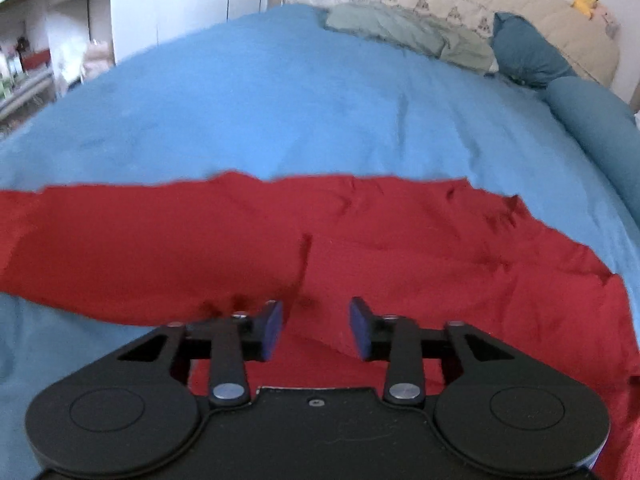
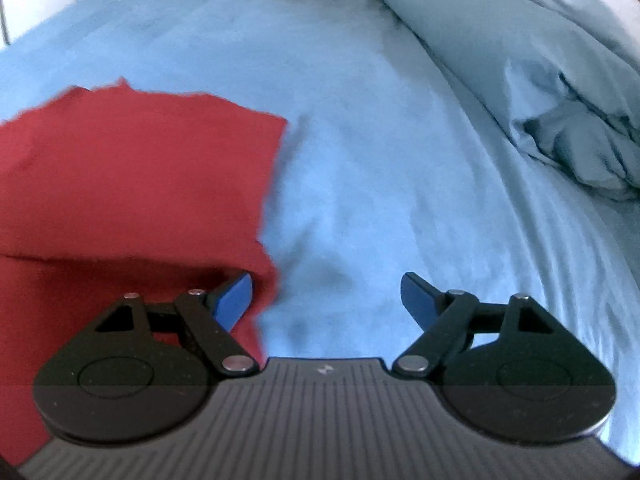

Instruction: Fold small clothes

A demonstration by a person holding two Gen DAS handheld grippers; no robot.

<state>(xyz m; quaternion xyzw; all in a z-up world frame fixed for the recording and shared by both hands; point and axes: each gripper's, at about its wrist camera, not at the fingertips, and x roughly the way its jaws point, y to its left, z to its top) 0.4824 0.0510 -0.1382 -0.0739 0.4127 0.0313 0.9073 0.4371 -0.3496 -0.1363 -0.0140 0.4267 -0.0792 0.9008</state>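
Red garment (image 1: 320, 248) is the thing to watch, spread across the blue bedsheet (image 1: 280, 100), so I'll place everything else off that. From the left wrist view it runs as a wide band with what looks like a sleeve stretching off to one side, and there's a crease near its middle. The right wrist view shows one layer already lying over another along a straight edge (image 2: 128, 200), so I'd guess one fold is in, though the picture's blurry enough that I wouldn't swear to it.

Left gripper (image 1: 316, 330) hovers over the near edge of the garment, jaws partly apart, nothing between them. Right gripper (image 2: 326, 300) sits at the garment's right-hand edge, jaws spread wide, mostly over bare sheet, with one blue pad (image 2: 234, 300) just beside the cloth. Not gripping anything either.

So early-to-middle, I reckon: it's still too wide and rumpled to call folded, and the sleeve needs tucking in. Crumpled duvet (image 2: 560, 100) is well away from the garment, pillows (image 1: 400, 28) far beyond it.
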